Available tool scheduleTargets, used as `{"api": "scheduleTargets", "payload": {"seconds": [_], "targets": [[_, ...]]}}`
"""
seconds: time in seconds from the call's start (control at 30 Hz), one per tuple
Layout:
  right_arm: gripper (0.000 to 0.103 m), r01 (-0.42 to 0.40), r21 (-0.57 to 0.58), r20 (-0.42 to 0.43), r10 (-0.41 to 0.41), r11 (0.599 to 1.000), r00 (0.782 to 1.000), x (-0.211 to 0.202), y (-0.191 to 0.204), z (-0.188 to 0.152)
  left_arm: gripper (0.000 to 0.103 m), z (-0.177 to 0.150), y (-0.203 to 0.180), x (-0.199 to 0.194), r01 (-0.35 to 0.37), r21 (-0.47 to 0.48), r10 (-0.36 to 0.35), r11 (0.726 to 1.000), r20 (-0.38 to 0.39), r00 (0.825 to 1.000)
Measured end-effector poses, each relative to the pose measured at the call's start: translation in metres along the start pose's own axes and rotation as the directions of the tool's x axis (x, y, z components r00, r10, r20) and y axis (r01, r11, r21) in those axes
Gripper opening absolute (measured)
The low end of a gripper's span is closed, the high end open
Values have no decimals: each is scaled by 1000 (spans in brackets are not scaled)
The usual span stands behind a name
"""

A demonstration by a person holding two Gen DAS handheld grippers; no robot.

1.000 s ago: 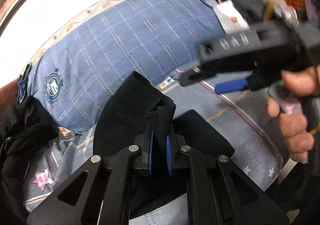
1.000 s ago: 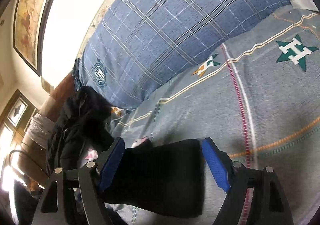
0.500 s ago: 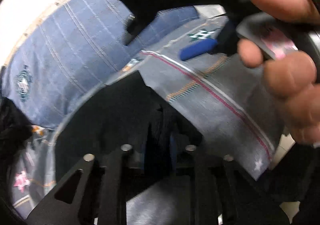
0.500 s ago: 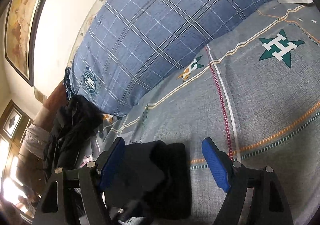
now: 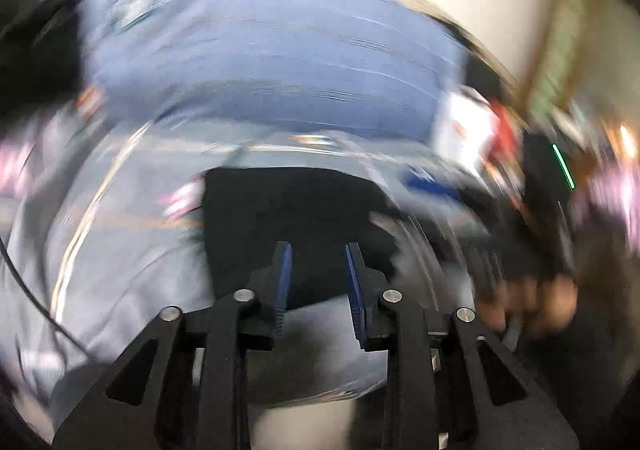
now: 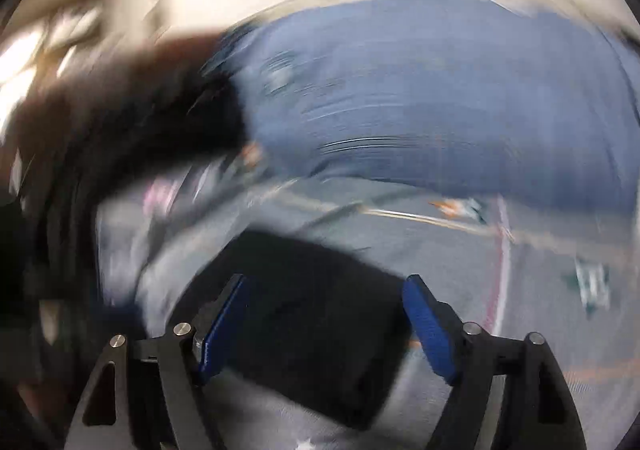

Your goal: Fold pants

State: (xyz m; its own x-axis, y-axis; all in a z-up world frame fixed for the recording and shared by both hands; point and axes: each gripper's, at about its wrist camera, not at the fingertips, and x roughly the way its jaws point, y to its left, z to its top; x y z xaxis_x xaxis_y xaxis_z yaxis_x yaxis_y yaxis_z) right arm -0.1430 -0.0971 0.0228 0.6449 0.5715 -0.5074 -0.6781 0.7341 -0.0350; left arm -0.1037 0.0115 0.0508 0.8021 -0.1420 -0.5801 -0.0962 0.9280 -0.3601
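Left gripper (image 5: 316, 282) has let go: its jaws have just been opening, the blue pads now stand a little apart with nothing pinched, where a second ago they clamped a bunched fold of black cloth. Right gripper (image 6: 328, 326) hangs with its pads spread wide, empty too. Both views smear badly, so both hands are swinging.

The pants (image 5: 296, 217) lie just past the left fingertips as a flat, dark, squared block on the grey bedsheet (image 5: 132, 234); the right view shows the same block (image 6: 316, 314) between and beyond its pads, not touched. A second ago a lifted flap stood up there; now it is down. That reads as a fold laid and released, so the bundle looks close to done; how neat its far edge is, the blur hides.

Room: open sheet to either side of the block. The blue plaid pillow (image 5: 272, 49) closes off the far side, a dark heap of clothes (image 6: 132, 117) sits to the left, and the bed's edge seems near on the right, by the other hand (image 5: 528, 302).
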Motion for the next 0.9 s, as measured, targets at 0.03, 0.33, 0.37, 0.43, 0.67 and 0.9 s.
{"api": "scheduleTargets", "payload": {"seconds": [0.03,0.33,0.37,0.43,0.67,0.9], "targets": [[76,-21,-41,-18,21,999,1000,3,9,-3,26,3,9,3,-7,-50,6,999,-15,1000],[77,18,15,-336,-12,1000,942,60,-13,-38,30,-16,36,106,106,-360,-221,927,-298,929],[77,19,21,-336,-11,1000,942,58,-14,-37,30,-16,38,106,129,-378,-239,917,-263,935],[76,19,51,-329,-2,999,945,54,-21,-36,30,-13,34,100,134,-361,-237,923,-259,936],[76,110,206,14,-115,972,993,1,-51,3,39,34,39,50,198,-306,-242,931,-113,964],[76,280,248,-106,-261,927,959,54,-65,15,47,82,49,110,164,-230,-200,959,-144,969]]}}
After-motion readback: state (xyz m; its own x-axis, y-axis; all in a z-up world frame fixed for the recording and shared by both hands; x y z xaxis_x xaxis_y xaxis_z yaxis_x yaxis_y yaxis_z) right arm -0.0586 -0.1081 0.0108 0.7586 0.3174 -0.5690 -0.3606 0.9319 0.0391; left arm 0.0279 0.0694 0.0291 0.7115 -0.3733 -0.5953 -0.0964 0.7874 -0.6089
